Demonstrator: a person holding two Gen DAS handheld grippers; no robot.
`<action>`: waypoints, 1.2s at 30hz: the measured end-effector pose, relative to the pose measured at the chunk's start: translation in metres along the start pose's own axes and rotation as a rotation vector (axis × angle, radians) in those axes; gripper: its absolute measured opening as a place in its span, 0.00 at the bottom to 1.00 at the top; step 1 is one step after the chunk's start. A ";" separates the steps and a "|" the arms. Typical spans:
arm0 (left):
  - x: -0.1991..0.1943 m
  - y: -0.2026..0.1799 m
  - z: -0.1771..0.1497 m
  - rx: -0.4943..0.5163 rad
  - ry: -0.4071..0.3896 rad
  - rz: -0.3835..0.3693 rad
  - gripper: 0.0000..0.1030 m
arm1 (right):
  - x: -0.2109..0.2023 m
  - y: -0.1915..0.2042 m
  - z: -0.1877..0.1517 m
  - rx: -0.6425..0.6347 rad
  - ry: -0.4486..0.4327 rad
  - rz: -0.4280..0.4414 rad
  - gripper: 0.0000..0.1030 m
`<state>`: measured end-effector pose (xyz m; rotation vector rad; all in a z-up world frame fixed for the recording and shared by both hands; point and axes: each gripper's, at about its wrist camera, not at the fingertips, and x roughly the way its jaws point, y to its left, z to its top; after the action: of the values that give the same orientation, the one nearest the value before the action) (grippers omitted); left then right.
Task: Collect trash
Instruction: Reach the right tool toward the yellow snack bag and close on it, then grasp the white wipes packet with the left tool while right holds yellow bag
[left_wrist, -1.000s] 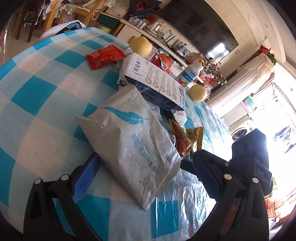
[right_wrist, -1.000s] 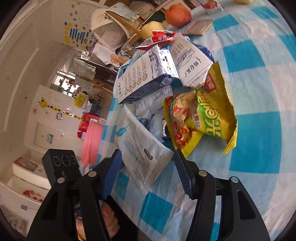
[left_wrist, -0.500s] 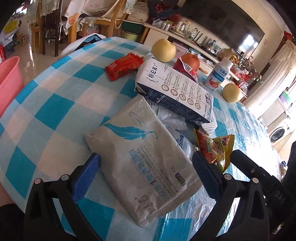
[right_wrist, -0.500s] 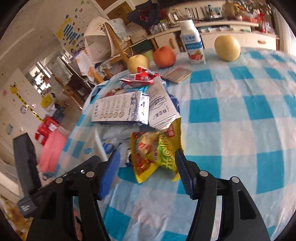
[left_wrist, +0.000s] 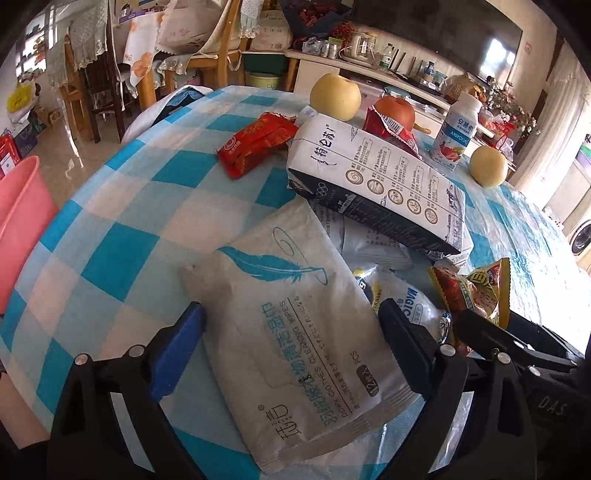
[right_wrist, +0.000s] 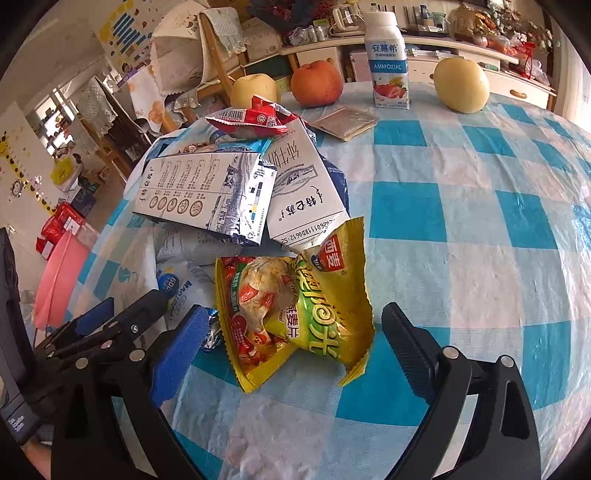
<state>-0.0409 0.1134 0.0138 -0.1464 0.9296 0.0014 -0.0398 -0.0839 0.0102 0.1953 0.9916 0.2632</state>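
L gripper (left_wrist: 291, 328) jaws wide, straddling wet-wipes pack (left_wrist: 295, 332) at the table's near edge; it closed a little, not pinching yet. R gripper (right_wrist: 295, 332) just opened wide around yellow snack bag (right_wrist: 295, 306). Risk: thin slick packs slip out, or R snags the milk carton (right_wrist: 240, 192) overlapping the bag's top.

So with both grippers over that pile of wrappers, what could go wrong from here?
The left gripper, open, straddles the wipes pack; the milk carton leans on the heap behind and may slide. The right gripper, jaws just opened wide, frames the yellow snack bag, whose torn edge could slip free.
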 end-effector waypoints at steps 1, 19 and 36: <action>0.000 0.001 0.001 0.004 -0.004 -0.002 0.88 | 0.001 0.003 -0.001 -0.024 0.001 -0.011 0.92; -0.018 0.020 -0.006 0.050 -0.065 -0.067 0.65 | -0.002 0.026 -0.011 -0.180 -0.008 -0.161 0.62; -0.006 0.029 -0.014 0.029 0.013 -0.035 0.95 | 0.005 0.023 -0.010 -0.151 -0.008 -0.199 0.89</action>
<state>-0.0576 0.1406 0.0071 -0.1359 0.9391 -0.0456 -0.0488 -0.0600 0.0077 -0.0399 0.9711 0.1542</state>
